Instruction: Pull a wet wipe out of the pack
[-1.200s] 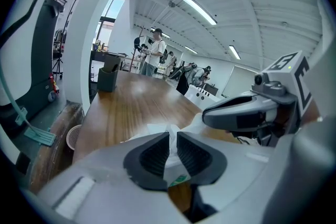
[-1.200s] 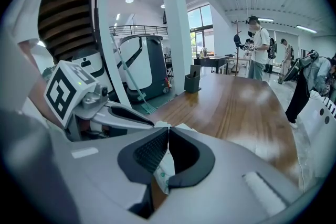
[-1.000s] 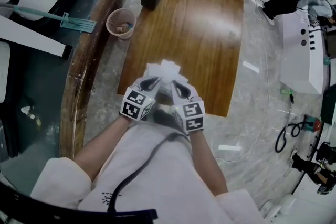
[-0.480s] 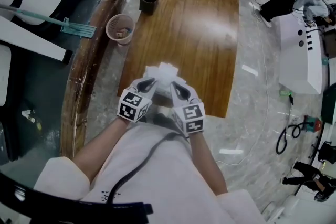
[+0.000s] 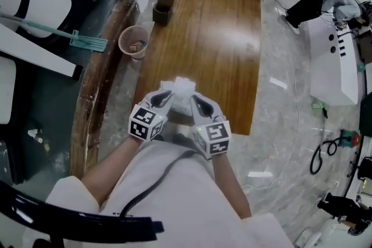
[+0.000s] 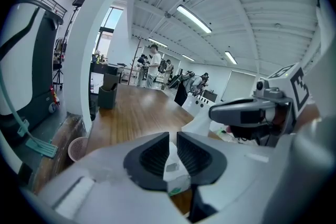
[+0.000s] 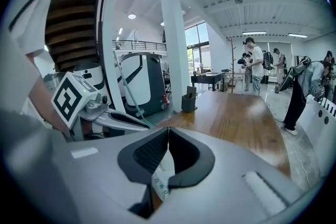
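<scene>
Head view, centre of frame: the pack (image 5: 181, 89) lies over the lower end of the table (image 5: 215, 26). The left gripper (image 6: 173, 140) clamps one side between its pads. The right gripper (image 7: 167, 139) pinches the opposite edge, its tips nearly meeting.

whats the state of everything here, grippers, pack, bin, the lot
left gripper: shut on the wet wipe pack
right gripper: shut on a thin edge of the same pack
wet wipe pack: held off the table between both grippers
pink bin: upright on the floor, scraps inside
dark holder: upright on the table
</scene>
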The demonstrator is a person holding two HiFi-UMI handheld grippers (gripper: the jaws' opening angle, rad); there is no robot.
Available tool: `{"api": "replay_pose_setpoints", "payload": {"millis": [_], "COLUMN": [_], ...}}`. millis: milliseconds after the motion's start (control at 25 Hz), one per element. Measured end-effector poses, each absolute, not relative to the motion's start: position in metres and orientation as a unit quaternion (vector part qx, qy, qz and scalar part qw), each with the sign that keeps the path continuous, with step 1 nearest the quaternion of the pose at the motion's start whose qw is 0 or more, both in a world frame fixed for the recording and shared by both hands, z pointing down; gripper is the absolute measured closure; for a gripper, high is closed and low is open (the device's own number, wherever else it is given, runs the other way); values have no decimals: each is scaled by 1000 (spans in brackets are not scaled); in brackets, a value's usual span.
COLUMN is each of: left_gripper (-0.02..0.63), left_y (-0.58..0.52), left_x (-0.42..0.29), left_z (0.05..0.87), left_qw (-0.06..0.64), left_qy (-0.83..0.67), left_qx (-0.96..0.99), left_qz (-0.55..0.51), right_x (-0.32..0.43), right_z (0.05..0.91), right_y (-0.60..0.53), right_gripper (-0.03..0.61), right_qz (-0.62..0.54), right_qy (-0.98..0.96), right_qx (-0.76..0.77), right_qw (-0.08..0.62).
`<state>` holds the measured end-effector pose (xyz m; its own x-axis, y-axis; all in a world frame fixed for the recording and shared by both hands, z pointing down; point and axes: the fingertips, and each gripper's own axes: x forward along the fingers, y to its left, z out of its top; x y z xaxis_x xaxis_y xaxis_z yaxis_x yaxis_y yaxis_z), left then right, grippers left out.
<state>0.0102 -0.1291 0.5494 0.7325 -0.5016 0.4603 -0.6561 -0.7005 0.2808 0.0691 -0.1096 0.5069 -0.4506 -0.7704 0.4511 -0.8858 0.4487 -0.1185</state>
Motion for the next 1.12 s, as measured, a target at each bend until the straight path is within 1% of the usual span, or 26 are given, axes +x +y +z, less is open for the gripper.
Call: {"api": "replay_pose_setpoints", "payload": {"millis": [360, 480, 600, 760, 1120], "left_gripper": [561, 575, 596, 607, 607], "left_y": [-140, -143, -146, -151, -150], "left_x": [12, 14, 16, 18, 20], "left_z": [521, 507, 486, 453, 389], "left_qw": [199, 189, 175, 152, 104], "left_qy": [-326, -329, -330, -328, -313], "left_qx": [911, 914, 919, 927, 942], "left_qz": [156, 143, 124, 98, 51], "right_x": [79, 80, 85, 95, 116], "right_z": [478, 471, 457, 431, 366], "right_y": [-113, -112, -111, -109, -97], "right_gripper": [563, 563, 563, 563, 563], "right_qz": [147, 145, 138, 128, 79], "right_qy": [-839, -841, -841, -839, -827], "right_qx": [506, 505, 511, 524, 557], "right_qw": [137, 127, 106, 69, 5]}}
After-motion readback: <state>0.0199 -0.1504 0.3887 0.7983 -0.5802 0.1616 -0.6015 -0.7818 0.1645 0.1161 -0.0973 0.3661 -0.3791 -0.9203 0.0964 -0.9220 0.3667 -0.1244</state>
